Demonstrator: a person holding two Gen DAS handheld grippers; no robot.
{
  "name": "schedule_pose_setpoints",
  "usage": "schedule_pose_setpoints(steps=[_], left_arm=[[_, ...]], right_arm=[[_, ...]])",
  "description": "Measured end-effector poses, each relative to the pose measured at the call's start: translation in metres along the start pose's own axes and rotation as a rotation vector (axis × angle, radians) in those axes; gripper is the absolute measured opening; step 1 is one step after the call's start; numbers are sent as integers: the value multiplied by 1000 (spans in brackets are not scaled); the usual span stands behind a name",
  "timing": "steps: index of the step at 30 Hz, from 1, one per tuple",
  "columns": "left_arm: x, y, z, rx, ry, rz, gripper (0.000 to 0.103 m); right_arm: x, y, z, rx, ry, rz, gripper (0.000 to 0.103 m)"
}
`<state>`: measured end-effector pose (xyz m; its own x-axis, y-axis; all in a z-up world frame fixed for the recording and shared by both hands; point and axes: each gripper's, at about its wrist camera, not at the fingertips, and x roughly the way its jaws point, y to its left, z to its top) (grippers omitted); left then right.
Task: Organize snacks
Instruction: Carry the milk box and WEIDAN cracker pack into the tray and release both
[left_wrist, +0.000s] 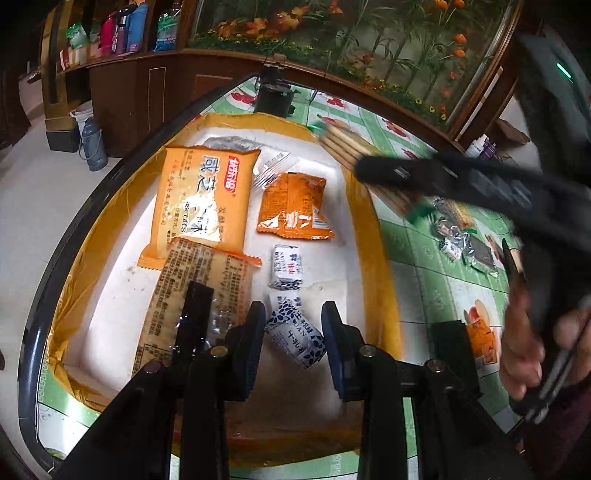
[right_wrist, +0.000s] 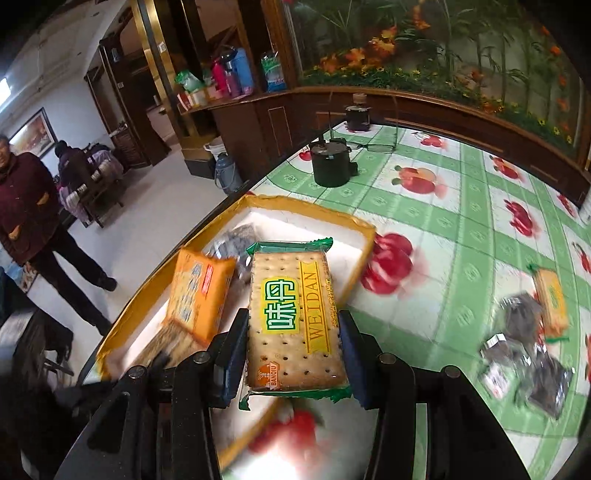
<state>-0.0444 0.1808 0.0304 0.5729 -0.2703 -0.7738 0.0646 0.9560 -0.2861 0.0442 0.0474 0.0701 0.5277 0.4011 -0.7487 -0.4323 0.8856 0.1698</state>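
A white foam box with a yellow taped rim (left_wrist: 369, 229) (right_wrist: 310, 206) sits at the table's left edge. It holds a big orange biscuit pack (left_wrist: 203, 199) (right_wrist: 201, 291), a clear cracker pack (left_wrist: 199, 295), a small orange packet (left_wrist: 295, 206) and a white-and-blue candy packet (left_wrist: 286, 267). My left gripper (left_wrist: 295, 345) hangs low inside the box, shut on another small white-and-blue packet (left_wrist: 295, 332). My right gripper (right_wrist: 291, 350) is shut on a green-edged cracker pack (right_wrist: 295, 321) (left_wrist: 343, 144), carried over the box's right side. In the left wrist view the right gripper (left_wrist: 369, 168) is blurred.
Several loose dark and silver snack packets (right_wrist: 524, 343) (left_wrist: 461, 240) lie on the green fruit-patterned tablecloth (right_wrist: 461, 221) to the right. A black pot (right_wrist: 330, 162) (left_wrist: 273, 98) stands behind the box. A person (right_wrist: 29, 206) stands on the floor at left. A wooden cabinet lines the back.
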Motion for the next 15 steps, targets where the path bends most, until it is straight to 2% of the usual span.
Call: schedule_pose_setpoints(steps=[10,13,15], left_arm=[[5,2,1,-4,3,18,32],[4,2,1,-9,7,7,42],[3,0,1,-6,4,7,55]], right_arm=[[60,-7,30,46,53,-31,51],[71,-12,32,69,67,-28,51],[75,-14,32,73,65,-20,51]])
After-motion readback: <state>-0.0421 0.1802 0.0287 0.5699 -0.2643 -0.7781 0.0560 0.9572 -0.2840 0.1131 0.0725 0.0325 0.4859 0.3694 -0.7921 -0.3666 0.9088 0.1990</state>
